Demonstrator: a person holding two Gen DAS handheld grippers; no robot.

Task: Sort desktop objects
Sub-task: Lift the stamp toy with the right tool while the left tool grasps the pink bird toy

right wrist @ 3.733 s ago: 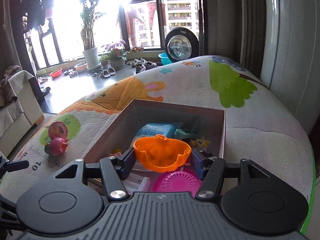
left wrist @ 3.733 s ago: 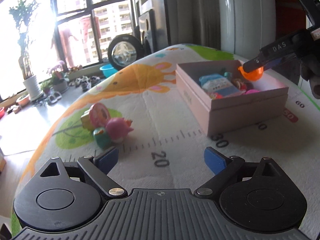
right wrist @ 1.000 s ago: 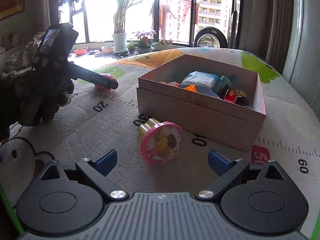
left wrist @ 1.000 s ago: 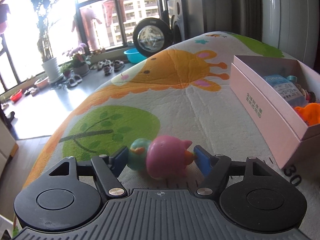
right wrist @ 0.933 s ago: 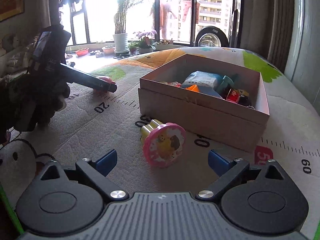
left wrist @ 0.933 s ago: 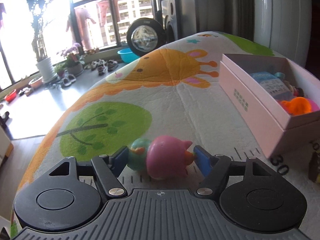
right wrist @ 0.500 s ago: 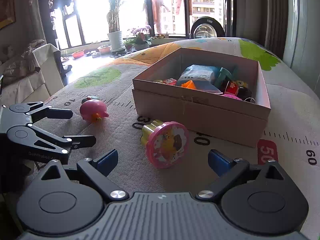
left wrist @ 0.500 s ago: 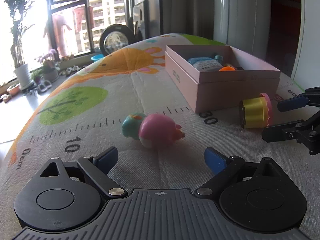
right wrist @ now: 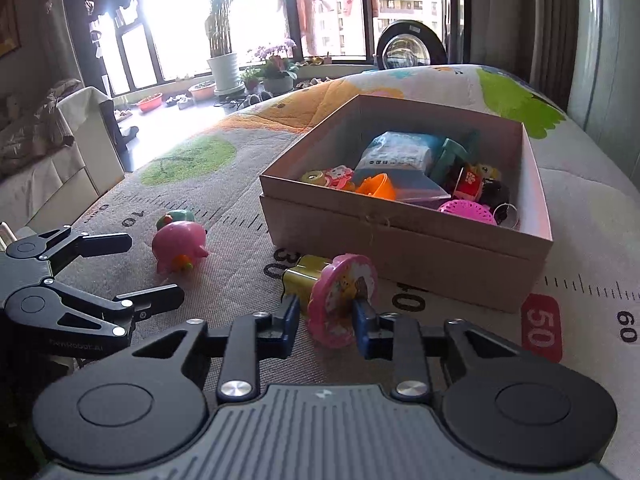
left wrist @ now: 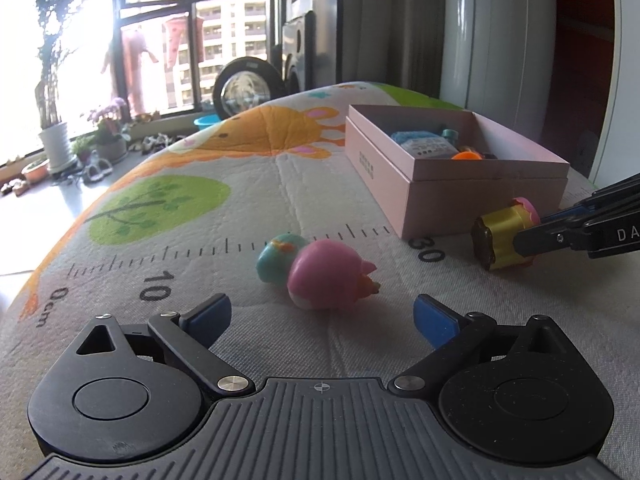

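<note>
A pink pig toy [left wrist: 326,278] with a teal part lies on the printed mat, just ahead of my open, empty left gripper [left wrist: 322,316]; it also shows in the right wrist view [right wrist: 178,246]. My right gripper [right wrist: 326,316] is shut on a pink-and-yellow stamp toy [right wrist: 336,296], which rests on the mat in front of the pink box [right wrist: 400,240]. The stamp toy [left wrist: 502,236] and the right gripper's fingers [left wrist: 560,232] show at the right of the left wrist view. The open box [left wrist: 452,196] holds several small toys.
The mat [left wrist: 248,184] has a printed ruler, a giraffe and a green tree. Its rounded edge drops off at the left toward the floor. A chair [right wrist: 92,148] stands beside the table. The left gripper [right wrist: 92,280] is at the left of the right wrist view.
My right gripper has moved forward and closed on the stamp toy. My left gripper stays open behind the pig toy, which it let go about a second ago.
</note>
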